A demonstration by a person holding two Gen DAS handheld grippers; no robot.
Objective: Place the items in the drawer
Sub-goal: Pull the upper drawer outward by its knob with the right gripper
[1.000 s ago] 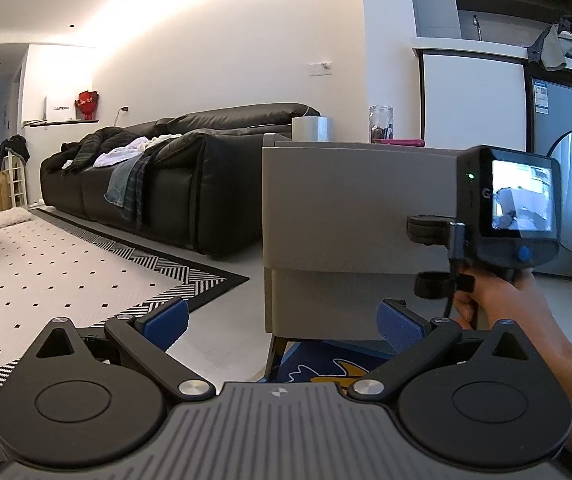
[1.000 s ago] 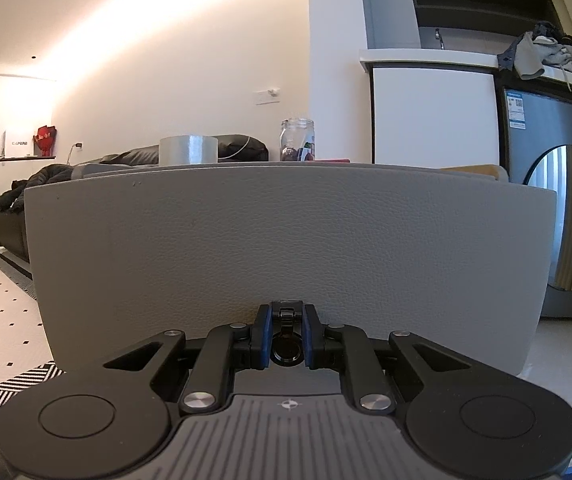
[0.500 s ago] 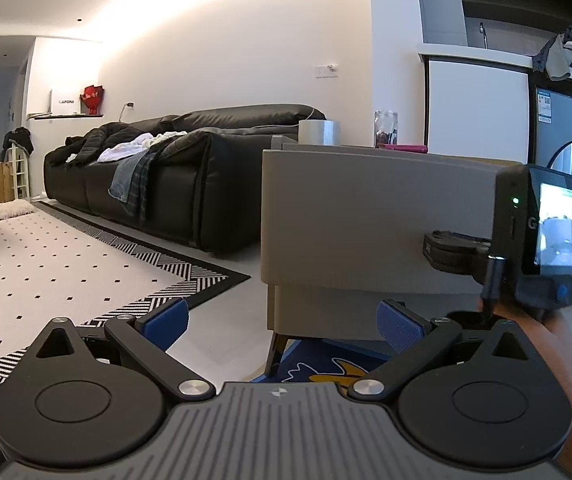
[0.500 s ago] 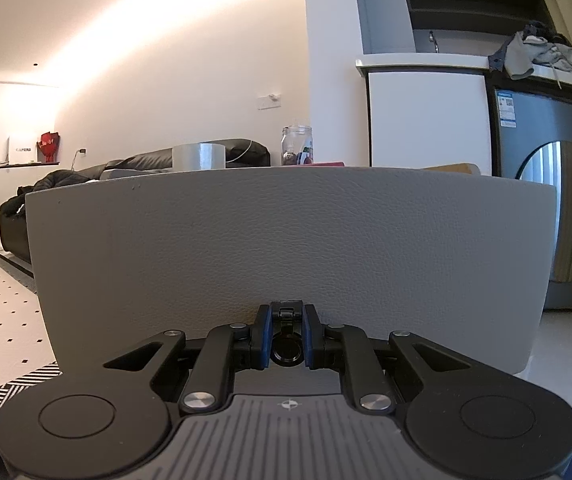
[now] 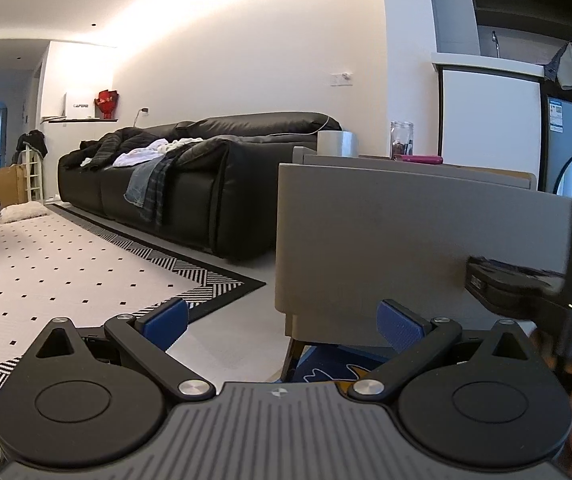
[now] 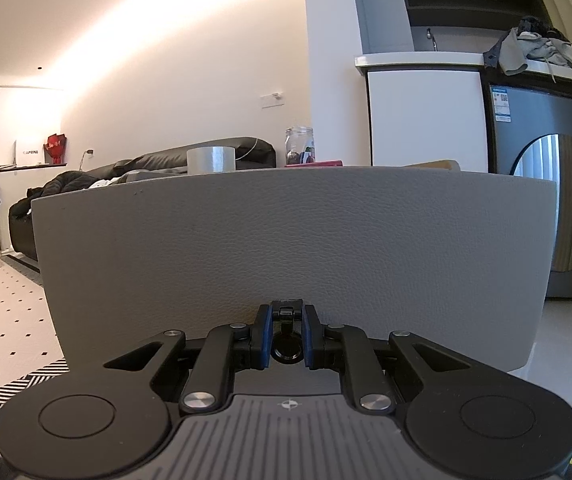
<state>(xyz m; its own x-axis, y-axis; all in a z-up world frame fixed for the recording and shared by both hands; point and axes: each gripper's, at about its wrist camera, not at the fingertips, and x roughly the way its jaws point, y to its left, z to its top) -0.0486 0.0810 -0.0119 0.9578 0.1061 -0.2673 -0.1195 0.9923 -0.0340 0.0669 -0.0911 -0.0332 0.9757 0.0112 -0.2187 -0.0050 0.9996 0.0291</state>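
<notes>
The grey drawer front (image 6: pixel 294 248) fills my right view, standing forward of the cabinet top (image 5: pixel 482 171). My right gripper (image 6: pixel 285 336) pinches the small black ring pull (image 6: pixel 285 350) at the front's lower edge. My left gripper (image 5: pixel 284 320) hangs spread and empty beside the front's left corner. On the cabinet top stand a tape roll (image 6: pixel 211 159), a glass jar (image 6: pixel 300 145) and what looks like a flat pink case (image 5: pixel 420 158).

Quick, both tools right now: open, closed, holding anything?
Left tool: open, holding nothing.
Right tool: closed on the drawer pull at the grey drawer front.
</notes>
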